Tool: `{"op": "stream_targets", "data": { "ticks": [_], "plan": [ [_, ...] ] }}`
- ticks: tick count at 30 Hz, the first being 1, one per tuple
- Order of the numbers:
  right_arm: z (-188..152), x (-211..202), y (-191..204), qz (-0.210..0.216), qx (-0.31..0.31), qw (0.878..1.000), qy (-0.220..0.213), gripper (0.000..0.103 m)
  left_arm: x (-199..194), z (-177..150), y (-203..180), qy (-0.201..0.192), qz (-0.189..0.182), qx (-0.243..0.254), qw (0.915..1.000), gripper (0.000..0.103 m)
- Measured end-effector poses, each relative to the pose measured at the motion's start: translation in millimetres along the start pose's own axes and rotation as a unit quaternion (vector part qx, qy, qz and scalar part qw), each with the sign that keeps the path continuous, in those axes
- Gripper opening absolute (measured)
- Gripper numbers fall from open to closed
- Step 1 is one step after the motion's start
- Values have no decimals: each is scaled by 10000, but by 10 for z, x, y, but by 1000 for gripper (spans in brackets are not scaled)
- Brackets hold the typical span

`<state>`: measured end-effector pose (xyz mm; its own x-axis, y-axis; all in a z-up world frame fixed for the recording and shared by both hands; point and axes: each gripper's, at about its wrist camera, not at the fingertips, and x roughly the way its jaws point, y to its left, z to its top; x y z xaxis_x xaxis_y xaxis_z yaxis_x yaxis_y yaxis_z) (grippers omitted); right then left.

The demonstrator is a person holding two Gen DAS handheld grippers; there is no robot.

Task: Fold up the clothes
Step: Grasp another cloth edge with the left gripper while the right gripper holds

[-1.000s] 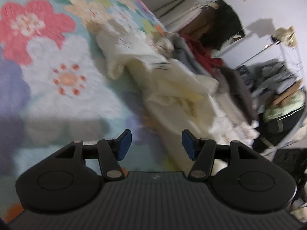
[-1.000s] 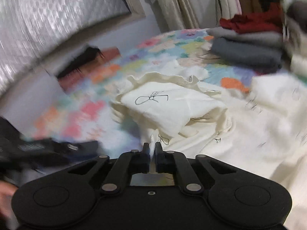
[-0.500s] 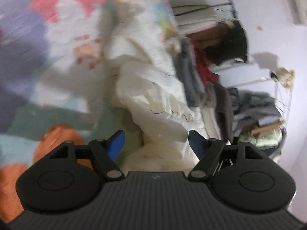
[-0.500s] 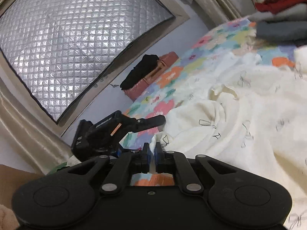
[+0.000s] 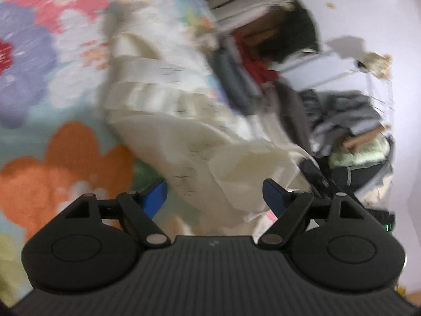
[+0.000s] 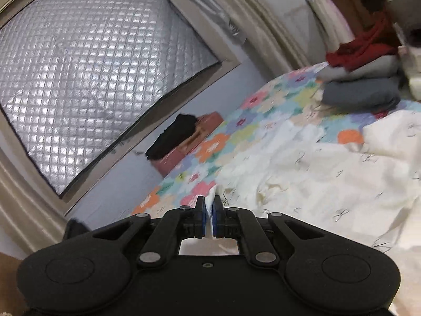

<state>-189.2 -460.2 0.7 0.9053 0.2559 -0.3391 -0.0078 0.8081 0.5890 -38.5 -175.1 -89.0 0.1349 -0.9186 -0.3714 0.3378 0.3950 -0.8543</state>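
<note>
Cream cotton-looking garment [image 6: 315,173] with little black squiggle prints lies spread and rumpled across the flowery bedspread [image 6: 210,144], ruffled hem bunched up on the left-wrist side. Looks like the spreading-out step to me, before any real fold. Right gripper [image 6: 207,210] has its jaws pinched tight on one edge of it. Left gripper [image 5: 215,196] hangs just over the fabric, jaws wide apart, nothing between them. Next move probably needs the left one to grab a matching edge.

Home bedroom, in use for laundry.
Indicated by flower-patterned multicolour bedspread [image 6: 236,134], silver quilted window covering [image 6: 86,79], beige curtains [image 6: 268,26], stacked red and grey folded garments [image 6: 365,73], wire clothes rack [image 5: 368,100].
</note>
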Motion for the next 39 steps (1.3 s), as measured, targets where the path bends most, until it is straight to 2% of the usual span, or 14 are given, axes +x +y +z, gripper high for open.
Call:
{"op": "stream_targets", "data": {
  "ticks": [3, 7, 9, 10, 11, 14, 15, 18, 19, 22, 25, 29, 33, 39],
  "plan": [
    [29, -49, -16, -36, 51, 10000, 3, 7, 138, -92, -216, 116, 26, 665, 9977, 85],
    [26, -68, 8, 26, -4, 10000, 24, 7, 424, -190, -371, 177, 870, 1549, 9839, 82],
    [6, -55, 2, 65, 9, 10000, 40, 7, 546, -217, -399, 106, 1348, 2037, 9697, 42],
    [-11, -45, -4, 76, 15, 10000, 49, 7, 588, -223, -414, 89, 1534, 2250, 9622, 8],
    [-31, -34, -11, 85, 22, 9999, 59, 7, 595, -206, -423, 62, 1629, 2364, 9579, 0],
    [-95, 27, -33, 103, 96, 9997, 219, 7, 358, -137, -515, -427, 1633, 2537, 9525, 0],
    [-113, 40, -21, 138, 91, 9995, 281, 7, 219, -122, -591, -651, 1720, 2708, 9449, 0],
    [-174, 73, 44, 572, 200, 9966, 557, 7, -443, -211, -1019, -1596, 2318, 3426, 8964, 0],
    [-203, 91, 95, 742, 185, 9946, 698, 7, -713, -239, -1139, -1901, 2206, 3450, 8923, 0],
    [-307, 160, 287, 1201, 32, 9862, 1138, 7, -1238, -360, -1261, -2362, 1937, 3259, 8947, 0],
    [-539, 303, 477, 1385, -228, 9761, 1662, 7, -1278, -478, -992, -2213, 2422, 2843, 9009, 0],
    [-994, 606, 496, 945, -525, 9644, 2415, 7, -1029, -438, -264, -1102, 3372, 1746, 9185, 0],
    [-1257, 784, 483, 842, -336, 9574, 2740, 7, -1210, -333, -25, -1174, 3013, 1132, 9395, 0],
    [-1178, 695, 779, 1163, -494, 9583, 2563, 7, -1447, -389, -365, -1865, 2708, 1392, 9341, 1]
  ]
}}
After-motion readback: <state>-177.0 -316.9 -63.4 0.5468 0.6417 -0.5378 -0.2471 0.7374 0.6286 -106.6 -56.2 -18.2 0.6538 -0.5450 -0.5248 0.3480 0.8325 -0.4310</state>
